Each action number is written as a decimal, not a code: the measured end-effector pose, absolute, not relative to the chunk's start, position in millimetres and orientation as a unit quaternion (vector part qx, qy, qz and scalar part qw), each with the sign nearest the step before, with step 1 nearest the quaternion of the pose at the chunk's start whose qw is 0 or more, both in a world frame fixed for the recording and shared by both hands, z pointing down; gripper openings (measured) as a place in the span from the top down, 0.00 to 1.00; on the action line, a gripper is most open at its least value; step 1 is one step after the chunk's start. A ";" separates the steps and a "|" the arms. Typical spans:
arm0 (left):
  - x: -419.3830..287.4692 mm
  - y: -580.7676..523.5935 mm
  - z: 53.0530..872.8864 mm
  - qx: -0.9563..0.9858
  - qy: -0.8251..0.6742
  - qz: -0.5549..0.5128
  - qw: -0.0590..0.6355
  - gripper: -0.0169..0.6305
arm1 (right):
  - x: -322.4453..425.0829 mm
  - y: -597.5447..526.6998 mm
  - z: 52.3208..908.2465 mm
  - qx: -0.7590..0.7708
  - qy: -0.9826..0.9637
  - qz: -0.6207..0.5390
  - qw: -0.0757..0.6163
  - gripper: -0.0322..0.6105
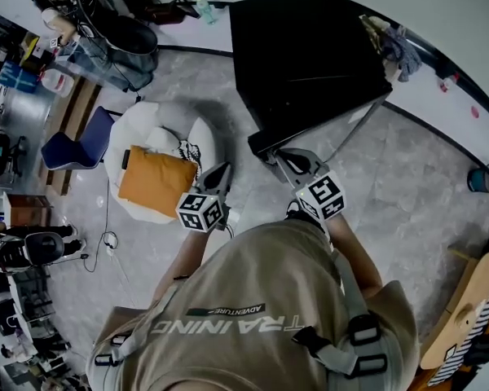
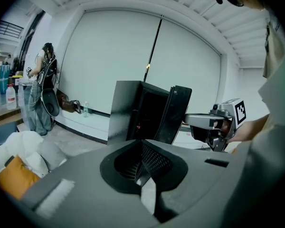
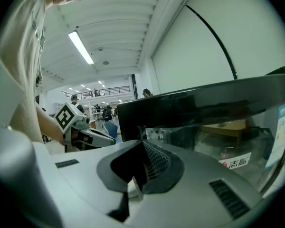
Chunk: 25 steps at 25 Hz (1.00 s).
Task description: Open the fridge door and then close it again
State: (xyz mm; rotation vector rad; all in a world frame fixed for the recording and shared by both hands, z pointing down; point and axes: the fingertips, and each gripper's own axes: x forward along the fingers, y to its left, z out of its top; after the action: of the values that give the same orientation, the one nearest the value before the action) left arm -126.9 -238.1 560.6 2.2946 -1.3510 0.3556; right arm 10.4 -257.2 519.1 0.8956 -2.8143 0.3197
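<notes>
Fridge door (image 2: 177,112) is being seen part-open. In the left gripper view it is standing swung out from the black fridge (image 2: 138,109), well ahead of the jaws and a bit to the right. The step in hand is being judged as mid-swing. Whether opening is being finished or closing begun can't be told from this alone.

R gripper (image 3: 141,147) is being held right at the door, jaws clenched together w/ nothing between them. The door's glass is filling the view just ahead of and above the tips, but contact can't be confirmed. L gripper (image 2: 142,146) is being held idle, jaws likewise pressed together and empty, w/ the R gripper showing ahead and to the right of them.

Next move, as judged: the door is prob. being worked by a shut-jaw push, not a grasp. So the tips are needing to be set near the door's free edge and an arc followed round the hinge, w/o sliding off the glass.

Writing: a white sticker (image 3: 235,163), ahead-right of the R jaws and low on the glass, is carrying red characters "志高". On the person's shirt (image 1: 269,320), "TRAINING" & "ADVENTURE" are being read in the head view. The marker cubes (image 1: 322,195) are carrying patterns only, no text.
</notes>
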 end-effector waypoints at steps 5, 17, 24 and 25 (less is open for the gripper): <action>-126.2 -256.4 566.7 0.827 -0.500 0.108 0.234 0.97 | 7.3 -278.5 535.6 0.292 -0.943 0.117 0.105 0.96; -118.4 -297.7 569.3 0.822 -0.508 0.100 0.238 0.97 | -4.7 -316.9 548.3 0.271 -0.948 0.124 0.112 0.96; -122.4 -302.3 575.2 0.819 -0.509 0.108 0.240 0.97 | -7.6 -337.9 548.9 0.283 -0.946 0.119 0.107 0.96; -123.1 -302.2 576.1 0.820 -0.509 0.109 0.240 0.97 | -7.2 -339.8 550.6 0.284 -0.945 0.119 0.110 0.96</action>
State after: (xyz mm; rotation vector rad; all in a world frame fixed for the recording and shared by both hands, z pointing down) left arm -123.1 -302.2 576.1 2.2437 -1.3917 0.2971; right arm -7.2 -339.8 550.6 0.8349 -2.7765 0.3492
